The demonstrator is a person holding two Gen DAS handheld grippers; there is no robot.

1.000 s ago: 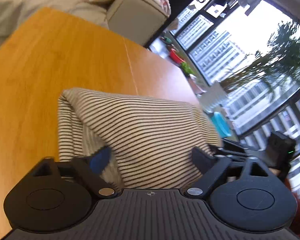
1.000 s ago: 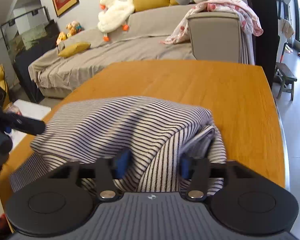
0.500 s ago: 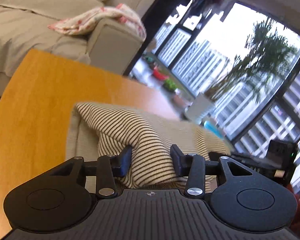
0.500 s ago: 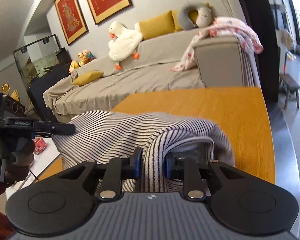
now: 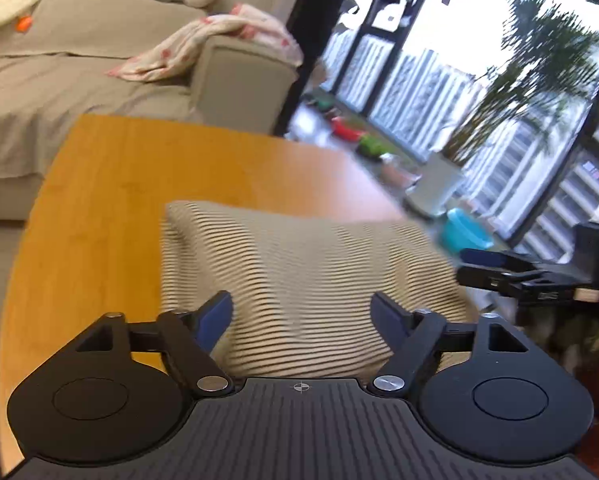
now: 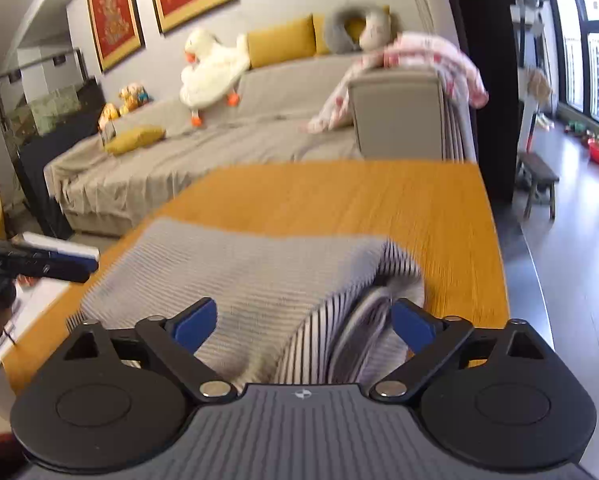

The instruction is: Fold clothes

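My left gripper is opening, pads wide apart, nothing pinched; the shirt lies between and beyond the fingers, loose of them. My right gripper is opening too, jaws spread about as far as they go, and the shirt's rolled edge sits between the pads without either pressing on it. So neither hand has hold of anything.

The shirt is a folded striped bundle on the near part of the table, by its front edge, with bare wood beyond it toward the sofa.

Now the worries. On my right side the fold looks puffy, layers gaping near the right pad; with no grip on it, I judge it may spring open and spoil the fold. If I pull back low, a pad could snag the knit and drag the top layer off. The bundle sits close to the table's front edge, so a tug my way could slide it over. Both views are blurred, so how neat the edges are I can't tell.
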